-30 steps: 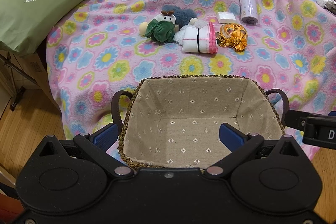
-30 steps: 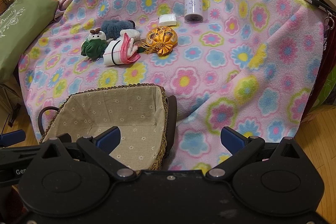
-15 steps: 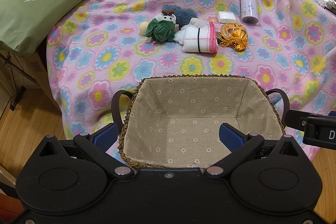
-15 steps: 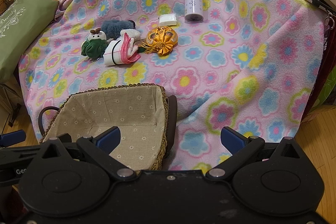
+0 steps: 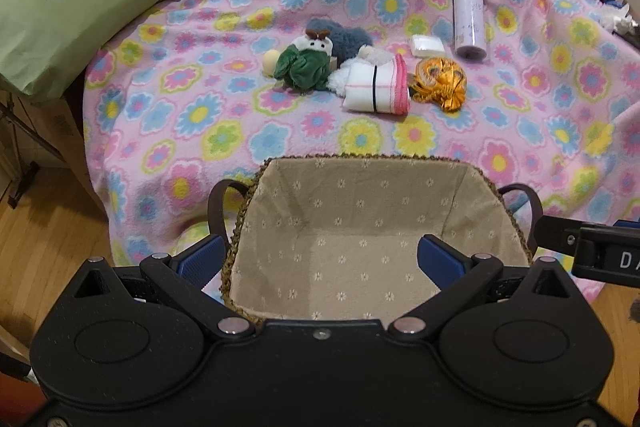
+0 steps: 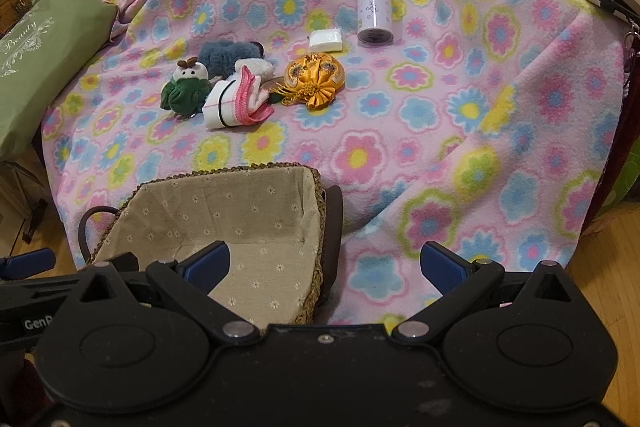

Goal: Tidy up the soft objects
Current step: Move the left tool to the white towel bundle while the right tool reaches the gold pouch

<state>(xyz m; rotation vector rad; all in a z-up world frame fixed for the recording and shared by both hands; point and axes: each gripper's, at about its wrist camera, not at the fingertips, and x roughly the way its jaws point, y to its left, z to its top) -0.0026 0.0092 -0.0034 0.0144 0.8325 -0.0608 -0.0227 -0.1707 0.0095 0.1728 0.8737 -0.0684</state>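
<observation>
Pink flowered fleece blanket (image 5: 224,95) covers the surface, and compared with a second ago nothing on it has moved and both claws hang in the same place, so I judge that the sorting has not begun yet. The lined wicker basket (image 5: 486,183) is empty and sits directly below the left claw (image 5: 320,259), whose fingers are spread wide with nothing between them; the right claw (image 6: 324,263) is also spread and empty, just right of the basket. The soft things, a green plush toy (image 5: 304,67), a grey fluffy piece (image 5: 348,37), a rolled white-and-pink cloth (image 5: 376,85) and an orange satin pouch (image 5: 440,83), lie in a cluster on the blanket well beyond the basket, far from both claws.
</observation>
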